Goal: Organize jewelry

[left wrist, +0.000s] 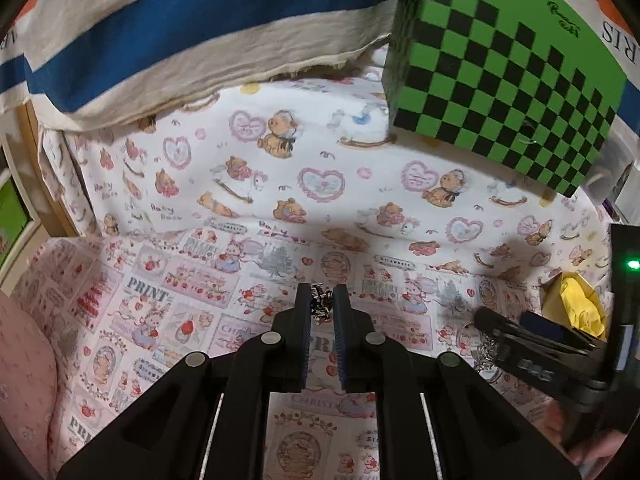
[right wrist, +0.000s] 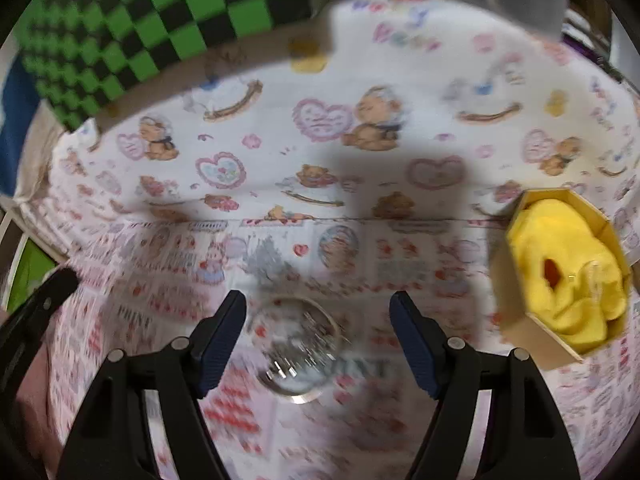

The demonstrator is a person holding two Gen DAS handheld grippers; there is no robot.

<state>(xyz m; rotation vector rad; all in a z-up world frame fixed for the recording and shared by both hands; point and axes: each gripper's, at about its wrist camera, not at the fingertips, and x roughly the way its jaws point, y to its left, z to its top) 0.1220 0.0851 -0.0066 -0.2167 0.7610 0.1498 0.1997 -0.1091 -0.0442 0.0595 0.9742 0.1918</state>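
Observation:
My left gripper (left wrist: 322, 298) is shut on a dark chain-like piece of jewelry (left wrist: 321, 305), which bunches between the fingertips above the pink printed cloth. My right gripper (right wrist: 318, 312) is open, its fingers on either side of a clear round glass dish (right wrist: 298, 346) holding silvery jewelry; the view is blurred. In the left wrist view the right gripper (left wrist: 496, 326) shows at the right, over silvery chain (left wrist: 486, 354). A gold octagonal box (right wrist: 560, 276) with yellow lining lies to the right; it also shows in the left wrist view (left wrist: 576, 304).
A green and black checkered box (left wrist: 504, 76) stands at the back right on the bear-print cloth (left wrist: 320, 176). A blue and cream cloth (left wrist: 180, 28) hangs at the back left. A pink cushion (left wrist: 24, 368) lies at the left edge.

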